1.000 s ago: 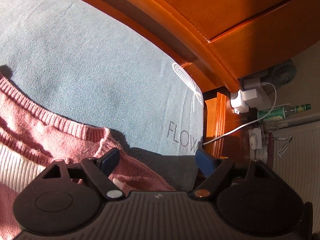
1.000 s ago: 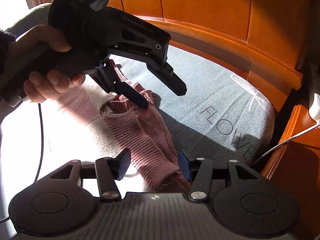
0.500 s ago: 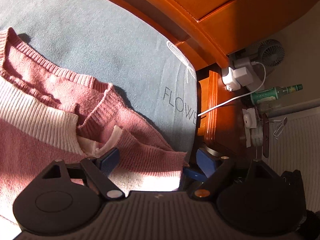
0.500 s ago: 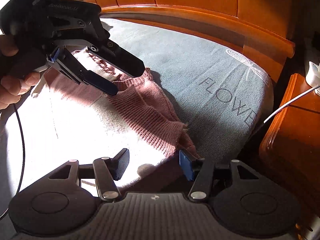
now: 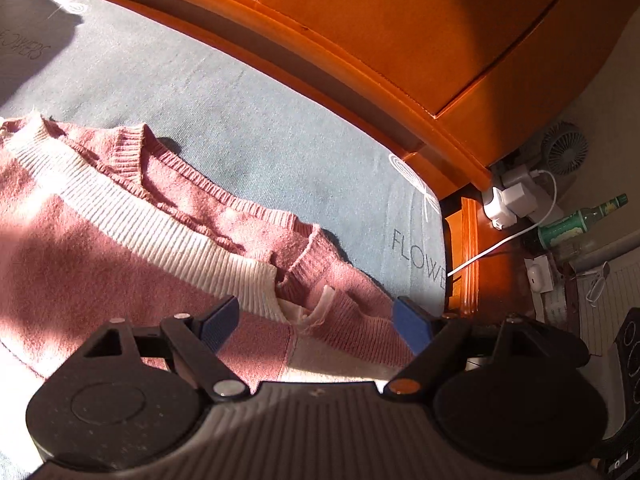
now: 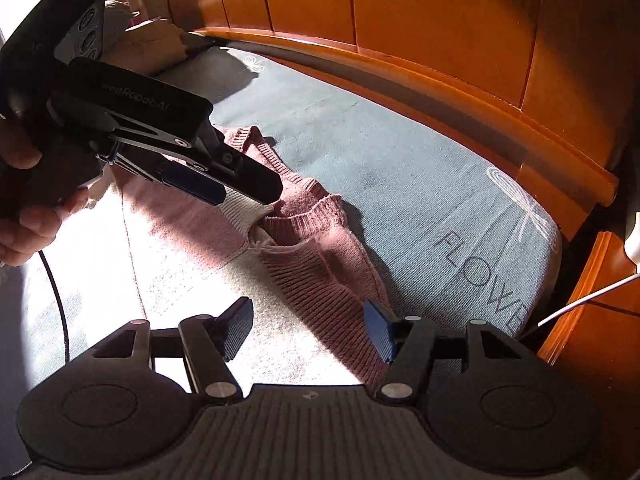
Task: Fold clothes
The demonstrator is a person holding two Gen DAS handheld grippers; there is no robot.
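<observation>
Left gripper (image 5: 316,320): jaws wide apart, empty, above the sweater's collar.
Right gripper (image 6: 308,328): jaws opening, gripping nothing, sweater hem between them.
Sweater (image 6: 312,240): one, pink-and-white, near the bed's (image 6: 400,168) headboard edge.
Grippers: two.

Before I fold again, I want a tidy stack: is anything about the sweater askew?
Yes. The pink sweater's collar end is rumpled: ribbed edges bunch and overlap, and a pale tag pokes out.

a pink sweater (image 5: 100,248) banded in ribbed white is seen on a blue-grey mattress cover (image 5: 248,120) printed with grey lettering, beside an orange-brown wooden headboard (image 5: 400,20).
</observation>
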